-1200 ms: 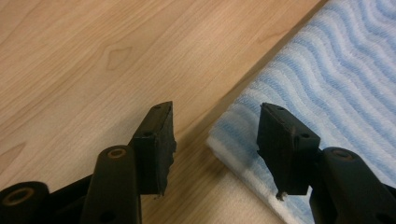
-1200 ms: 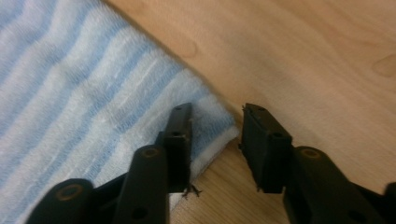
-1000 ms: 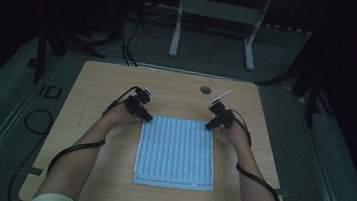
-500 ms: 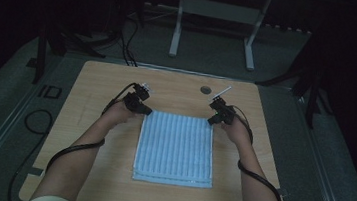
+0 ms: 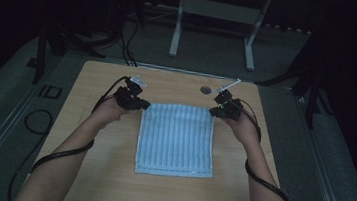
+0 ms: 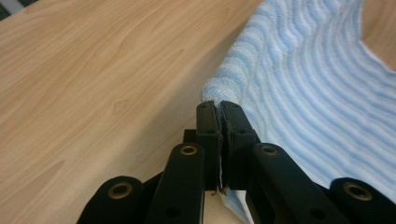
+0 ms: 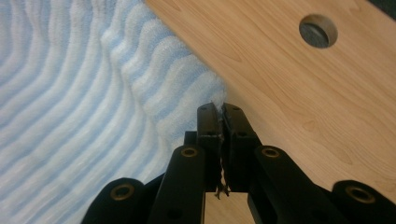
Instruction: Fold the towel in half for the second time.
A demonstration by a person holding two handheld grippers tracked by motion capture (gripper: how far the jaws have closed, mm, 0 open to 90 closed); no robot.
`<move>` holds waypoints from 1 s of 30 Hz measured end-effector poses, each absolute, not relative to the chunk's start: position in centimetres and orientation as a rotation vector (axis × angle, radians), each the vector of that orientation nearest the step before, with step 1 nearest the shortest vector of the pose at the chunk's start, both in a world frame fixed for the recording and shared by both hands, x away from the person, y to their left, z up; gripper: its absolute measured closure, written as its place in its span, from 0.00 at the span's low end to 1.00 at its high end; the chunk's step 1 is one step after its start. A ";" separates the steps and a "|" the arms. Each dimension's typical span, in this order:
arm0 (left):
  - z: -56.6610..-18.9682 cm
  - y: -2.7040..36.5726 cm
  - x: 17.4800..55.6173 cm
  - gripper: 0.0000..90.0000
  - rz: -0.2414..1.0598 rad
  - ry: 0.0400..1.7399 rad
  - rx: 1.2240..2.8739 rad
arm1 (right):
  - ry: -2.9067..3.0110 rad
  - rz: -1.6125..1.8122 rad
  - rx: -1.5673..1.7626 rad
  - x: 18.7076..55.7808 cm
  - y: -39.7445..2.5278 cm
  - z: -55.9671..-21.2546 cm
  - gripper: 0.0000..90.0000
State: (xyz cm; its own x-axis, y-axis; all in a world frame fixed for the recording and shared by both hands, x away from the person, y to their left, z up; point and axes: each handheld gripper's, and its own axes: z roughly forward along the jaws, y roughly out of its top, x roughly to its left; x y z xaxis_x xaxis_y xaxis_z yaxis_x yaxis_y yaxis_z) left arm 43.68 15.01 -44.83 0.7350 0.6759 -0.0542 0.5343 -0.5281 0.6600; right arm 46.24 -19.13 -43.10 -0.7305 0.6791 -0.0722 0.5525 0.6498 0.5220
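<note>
Both grippers sit slightly farther up the table [image 5: 87,181] than a second ago, the towel drawn with them. Left gripper [image 5: 144,105]: jaws clamped on the towel's far left corner. Towel [image 5: 176,140]: blue-and-white striped, terry, flat mid-table. Right gripper [image 5: 212,112]: jaws pinching the far right corner, near a round hole [image 5: 205,90].

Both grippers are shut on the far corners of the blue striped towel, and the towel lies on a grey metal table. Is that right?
Not quite: the table is light wood, not grey metal, as the high view shows. The rest holds: the left gripper and the right gripper are each shut on a far corner of the blue striped towel.
</note>
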 end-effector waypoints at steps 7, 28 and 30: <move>-43.5 15.9 40.9 0.97 0.279 0.845 2.258 | 2.585 0.754 0.922 43.5 -19.5 -41.8 0.96; -44.3 15.8 33.3 0.96 0.256 0.711 2.237 | 2.561 0.834 0.823 34.9 -22.0 -43.3 0.96; -44.5 15.6 32.5 0.96 0.270 0.695 2.248 | 2.563 0.842 0.827 34.3 -22.2 -43.7 0.96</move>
State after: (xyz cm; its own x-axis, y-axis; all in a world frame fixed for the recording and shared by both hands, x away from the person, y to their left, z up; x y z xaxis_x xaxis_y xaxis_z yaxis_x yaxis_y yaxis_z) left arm 32.54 15.56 -44.54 0.8302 0.5572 -0.0195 0.3981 -0.5680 0.7204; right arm 34.27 -22.17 -43.72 -0.7817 0.6128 -0.1157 0.4248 0.6591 0.6206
